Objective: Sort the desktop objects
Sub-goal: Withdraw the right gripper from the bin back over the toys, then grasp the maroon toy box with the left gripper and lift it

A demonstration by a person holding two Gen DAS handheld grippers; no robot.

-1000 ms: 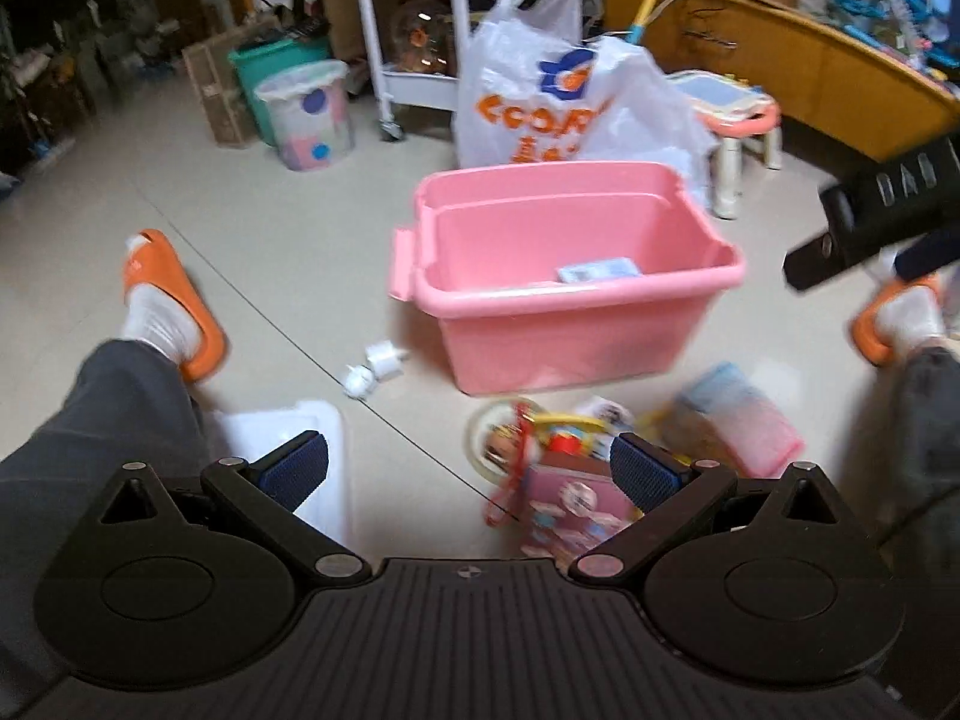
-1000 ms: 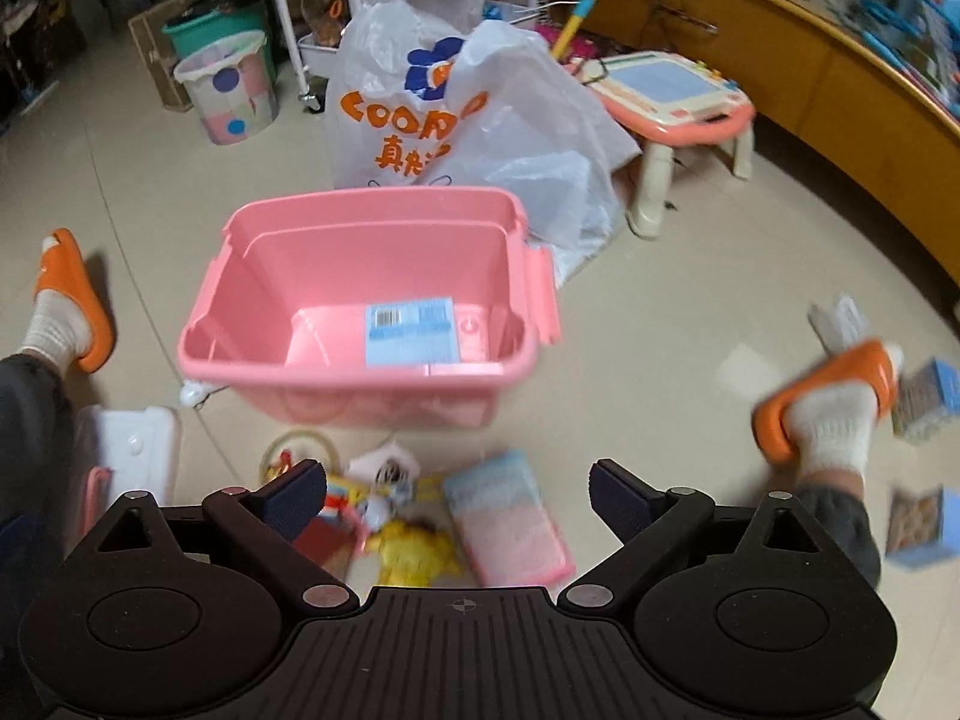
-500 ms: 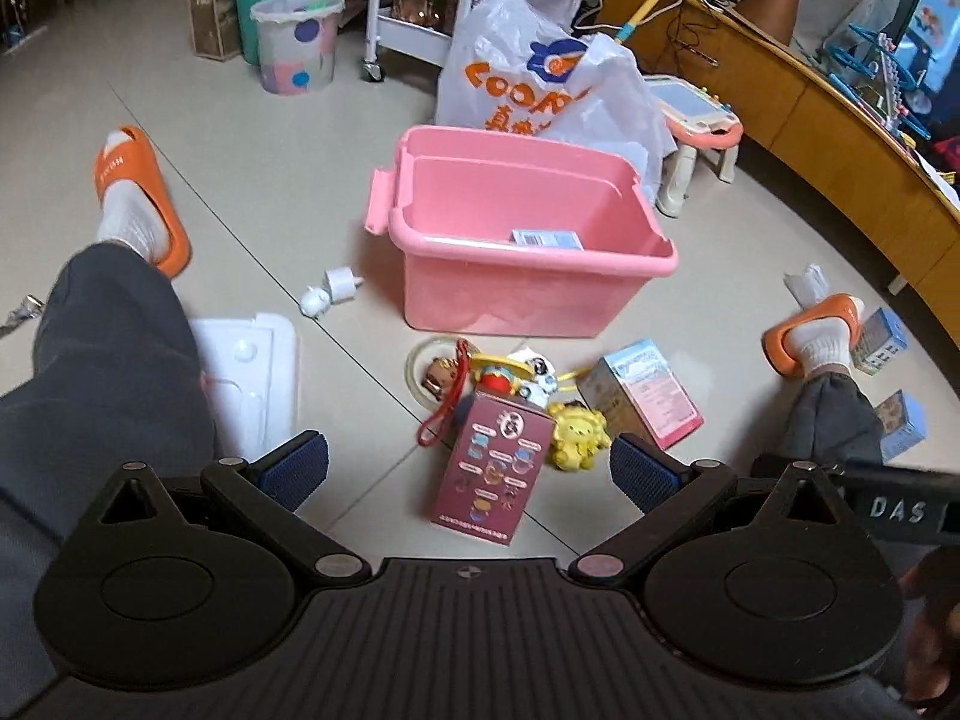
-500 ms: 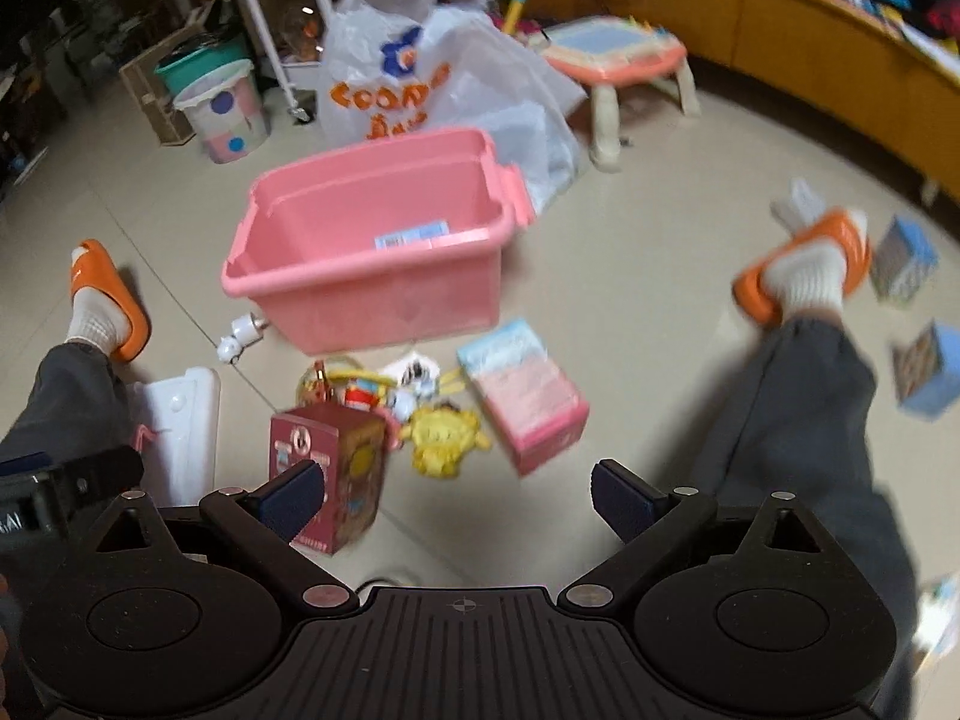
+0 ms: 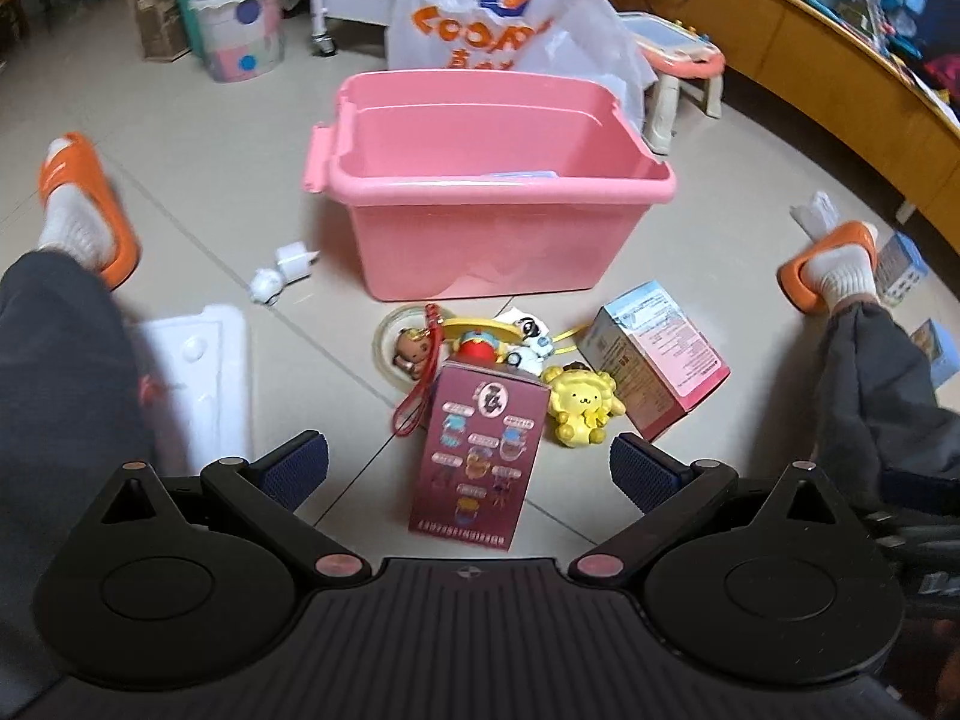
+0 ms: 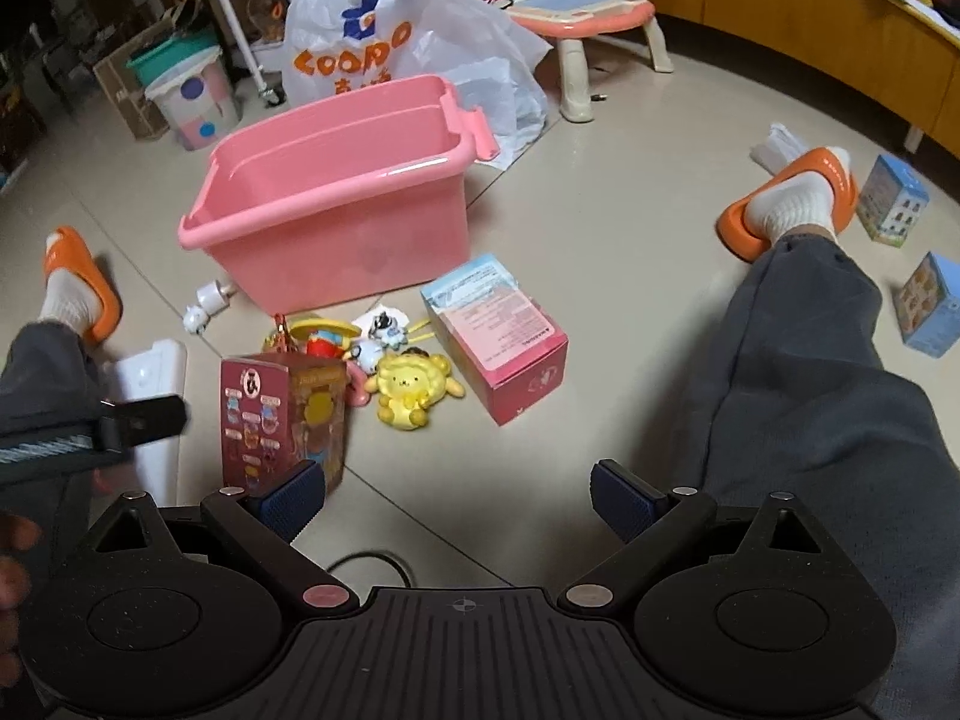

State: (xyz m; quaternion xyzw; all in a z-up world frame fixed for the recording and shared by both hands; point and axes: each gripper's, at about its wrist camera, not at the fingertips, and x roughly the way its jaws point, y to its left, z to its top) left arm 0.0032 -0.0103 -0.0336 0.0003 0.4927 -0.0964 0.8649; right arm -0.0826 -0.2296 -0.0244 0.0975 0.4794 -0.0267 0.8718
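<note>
since half a second ago both views have dropped lower and closer to the toy pile, and the pile now sits larger in the middle of each frame — a sign, i'd judge, that the sorting is only starting and a first pick is being lined up.

the left gripper (image 5: 469, 471) has its jaws spread wide and empty, and the upright maroon box (image 5: 477, 459) stands between them at lower centre, apart from both pads. the right gripper (image 6: 457, 501) is also wide and empty, over bare floor at lower centre, with that maroon box just beside its left pad.

the pink bin (image 5: 492, 180) sits open at upper centre, holding little that can be seen. in front of it lie the yellow plush (image 5: 581, 408), the pink-and-blue carton (image 5: 654, 357) on its side, and a tangle of small figures (image 5: 480, 345) with a red strap.

room to move is tight: trouser legs close in from both frame sides, the white tray (image 5: 198, 372) lies at left, and the plush nearly touches the maroon box's right side. the bin's near rim stands high, so anything carried must clear it.
</note>
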